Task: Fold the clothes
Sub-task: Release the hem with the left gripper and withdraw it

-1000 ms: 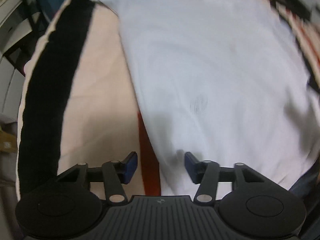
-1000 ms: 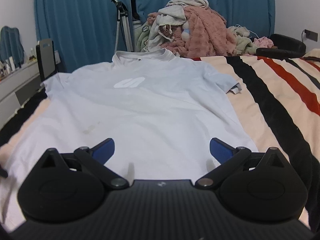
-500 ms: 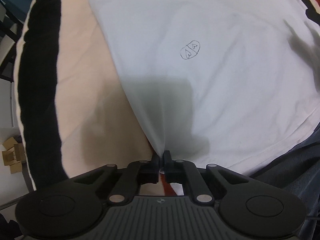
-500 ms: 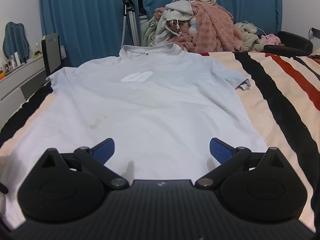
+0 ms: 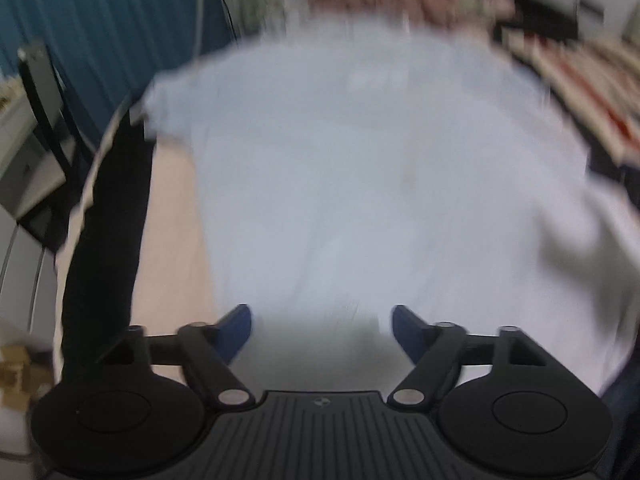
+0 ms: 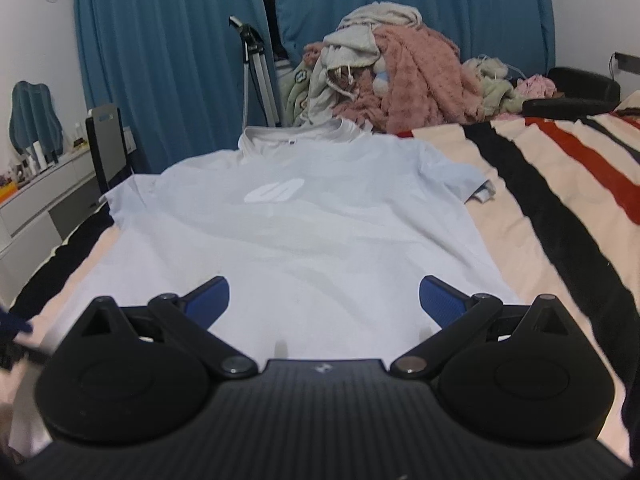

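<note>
A pale blue T-shirt lies spread flat on the striped bed cover, collar at the far end, a white logo on the chest. The left wrist view is blurred; it shows the same T-shirt from above its lower left part. My left gripper hangs above the shirt's hem with its jaws opening wide and nothing between them. My right gripper is open over the near hem of the shirt, blue pads apart, holding nothing.
A heap of clothes with a pink fluffy piece sits at the far end of the bed. Blue curtains and a tripod stand behind. A white cabinet runs along the left wall. A black chair is at far right.
My left gripper shut on the shirt's left hem edge, then let it go, opened wide and rose, tilting up toward the room. The right gripper stayed open and nearly still.
</note>
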`<state>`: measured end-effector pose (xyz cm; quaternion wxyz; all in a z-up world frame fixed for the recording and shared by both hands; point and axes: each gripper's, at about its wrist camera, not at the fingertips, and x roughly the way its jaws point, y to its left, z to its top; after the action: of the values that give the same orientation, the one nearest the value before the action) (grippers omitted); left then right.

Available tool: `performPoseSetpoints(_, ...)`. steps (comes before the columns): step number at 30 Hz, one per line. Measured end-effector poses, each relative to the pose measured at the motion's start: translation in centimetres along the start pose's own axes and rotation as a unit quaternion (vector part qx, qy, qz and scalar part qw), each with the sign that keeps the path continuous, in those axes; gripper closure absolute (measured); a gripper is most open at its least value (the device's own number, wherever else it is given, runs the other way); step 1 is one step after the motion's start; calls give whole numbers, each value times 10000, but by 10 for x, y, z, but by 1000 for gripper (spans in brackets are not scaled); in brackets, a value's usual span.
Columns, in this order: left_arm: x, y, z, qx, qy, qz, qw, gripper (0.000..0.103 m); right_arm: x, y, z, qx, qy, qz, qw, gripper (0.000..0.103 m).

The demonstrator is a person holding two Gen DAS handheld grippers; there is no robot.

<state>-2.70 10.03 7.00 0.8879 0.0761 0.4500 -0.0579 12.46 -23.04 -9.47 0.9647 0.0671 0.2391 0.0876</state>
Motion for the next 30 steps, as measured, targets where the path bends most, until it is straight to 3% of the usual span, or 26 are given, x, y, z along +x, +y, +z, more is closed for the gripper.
performPoseSetpoints(3, -16, -18, 12, -328, -782, -206, 9962, 14, -4, -1, 4, -83, -234, -34, 9997, 0)
performPoseSetpoints(6, -20, -35, 13, -663, -1180, -274, 9904, 9, -5, -6, 8, -101, -457, -114, 9988, 0)
performPoseSetpoints(11, 23, -60, 7, -1276, -1672, -335, 9771, 8, -7, -20, 15, 77, -669, -184, 9976, 0)
performPoseSetpoints(13, 49, -70, -15, -1415, -1829, -140, 9728, 7, -8, -23, 15, 89, -738, -245, 9969, 0)
performPoseSetpoints(16, 94, -71, -4, -1485, -1716, 32, 9739, 7, -9, -26, 15, 60, -806, -303, 9963, 0)
performPoseSetpoints(21, 121, -65, 4, -1697, -1704, 95, 9706, 7, -9, -27, 18, 53, -878, -289, 9957, 0)
performPoseSetpoints(24, 129, -69, 4, -1575, -1791, 223, 9709, 6, -7, -33, 20, 181, -884, -283, 9955, 0)
performPoseSetpoints(30, 131, -78, 2, -1414, -1825, 91, 9729, 5, 7, -56, 28, 483, -891, -441, 9939, 0)
